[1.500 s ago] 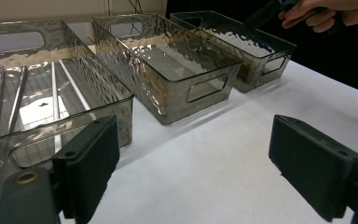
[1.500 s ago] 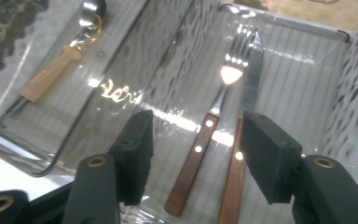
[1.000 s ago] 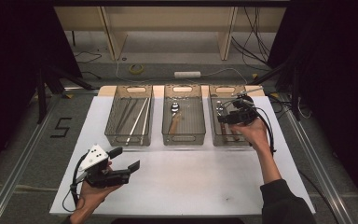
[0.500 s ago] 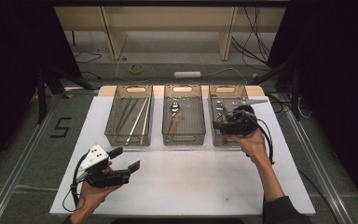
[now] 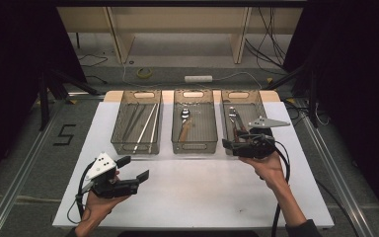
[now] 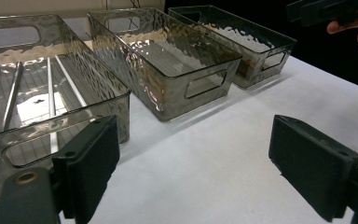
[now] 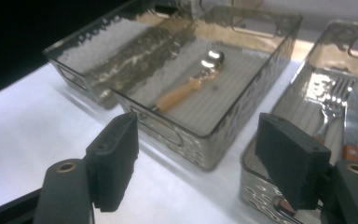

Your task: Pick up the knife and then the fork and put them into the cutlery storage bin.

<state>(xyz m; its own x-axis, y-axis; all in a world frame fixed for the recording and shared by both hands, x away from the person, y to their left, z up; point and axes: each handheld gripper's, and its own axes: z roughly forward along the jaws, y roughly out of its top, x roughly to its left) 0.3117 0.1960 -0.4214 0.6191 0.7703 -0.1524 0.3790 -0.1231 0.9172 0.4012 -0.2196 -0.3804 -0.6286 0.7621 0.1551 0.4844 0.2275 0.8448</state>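
Just clear of the right-hand bin (image 5: 243,123) at centre right, fork (image 7: 328,112) and knife (image 7: 352,119) inside, right gripper (image 5: 228,144) jaws freshly widened, empty; left gripper (image 5: 134,168) wide, idle lower left; probably next: fetching another utensil.

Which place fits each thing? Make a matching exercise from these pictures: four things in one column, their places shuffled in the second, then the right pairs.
Things:
1. spoon
2. fork
3. chopsticks
4. left tongs

Places:
A. left bin
B. over the bare white mat, near its front edge
C. middle bin
D. right bin, beside a knife

Pairs: 1-C, 2-D, 3-A, 4-B
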